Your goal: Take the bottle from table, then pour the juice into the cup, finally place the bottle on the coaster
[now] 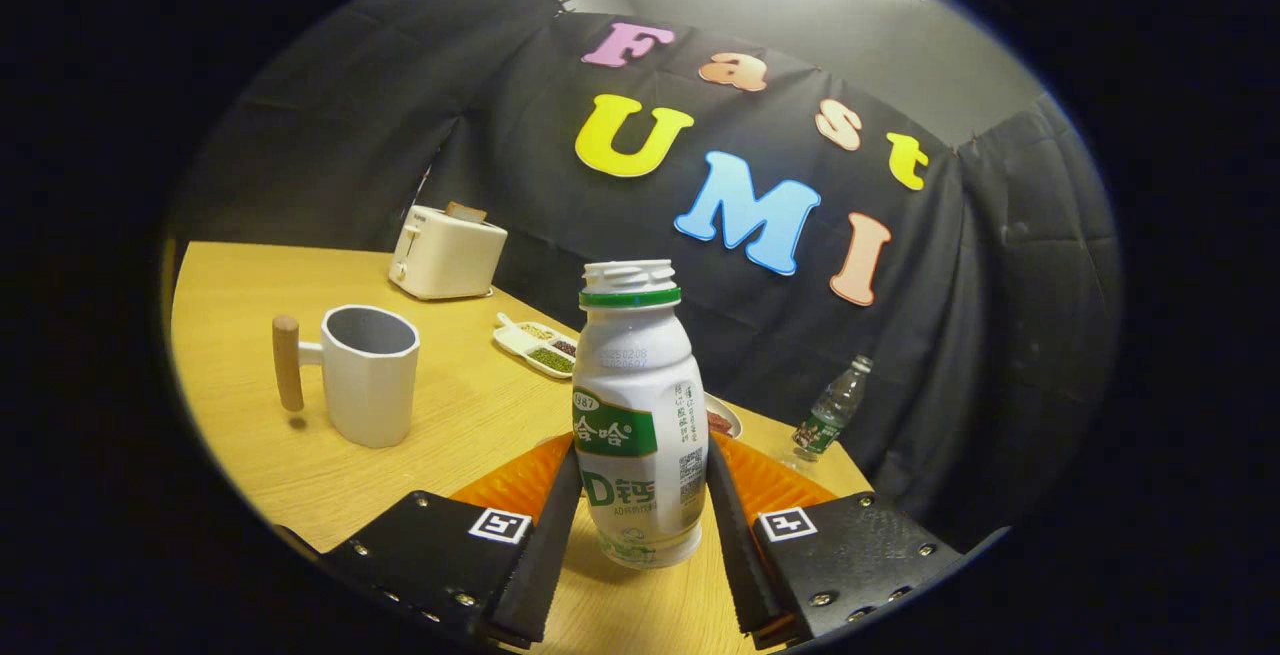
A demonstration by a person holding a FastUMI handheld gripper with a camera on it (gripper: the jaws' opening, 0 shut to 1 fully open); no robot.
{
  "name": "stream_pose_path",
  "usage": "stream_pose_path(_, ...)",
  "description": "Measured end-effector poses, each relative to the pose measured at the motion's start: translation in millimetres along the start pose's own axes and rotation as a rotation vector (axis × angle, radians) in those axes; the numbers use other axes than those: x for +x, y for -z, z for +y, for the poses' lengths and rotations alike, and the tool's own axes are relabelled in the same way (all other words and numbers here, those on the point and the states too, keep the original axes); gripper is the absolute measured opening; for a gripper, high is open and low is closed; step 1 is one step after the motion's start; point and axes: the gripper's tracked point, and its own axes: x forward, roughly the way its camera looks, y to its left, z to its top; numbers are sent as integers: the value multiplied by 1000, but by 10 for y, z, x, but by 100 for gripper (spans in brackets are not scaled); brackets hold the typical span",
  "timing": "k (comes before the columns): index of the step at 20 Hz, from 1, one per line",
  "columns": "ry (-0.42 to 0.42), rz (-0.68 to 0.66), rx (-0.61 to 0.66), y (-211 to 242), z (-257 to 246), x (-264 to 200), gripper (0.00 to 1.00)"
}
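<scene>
Pinching the uncapped bottle (640, 415) at lower centre of the frame, the gripper (640, 505) presses both fingers on its sides; a loose hold or early tilt could spill juice short of the cup (368, 373), centre left.

Gripper (640, 525), black two-finger type with ribbed inner pads and a square black-and-white marker on each finger block, sits low over the bench. Fingers (545, 550) flank the lower body of the white plastic bottle with green label (637, 435), one each side. Both pads appear to touch the bottle's walls. Orange parts show behind the fingers.
</scene>
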Motion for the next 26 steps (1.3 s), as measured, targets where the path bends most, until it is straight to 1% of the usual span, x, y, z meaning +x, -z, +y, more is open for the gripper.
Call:
stream_pose_path(4,32,-16,-182,-104,60,106,68)
stream_pose_path(13,86,-52,-509,-246,228,75,68)
stream_pose_path(18,141,-88,-709,-338,354,-5,68)
stream_pose_path(20,148,-97,-761,-364,425,-25,68)
stream_pose_path(22,145,-99,-788,-395,443,-27,68)
stream_pose_path(26,176,-108,-888,-408,470,-30,68)
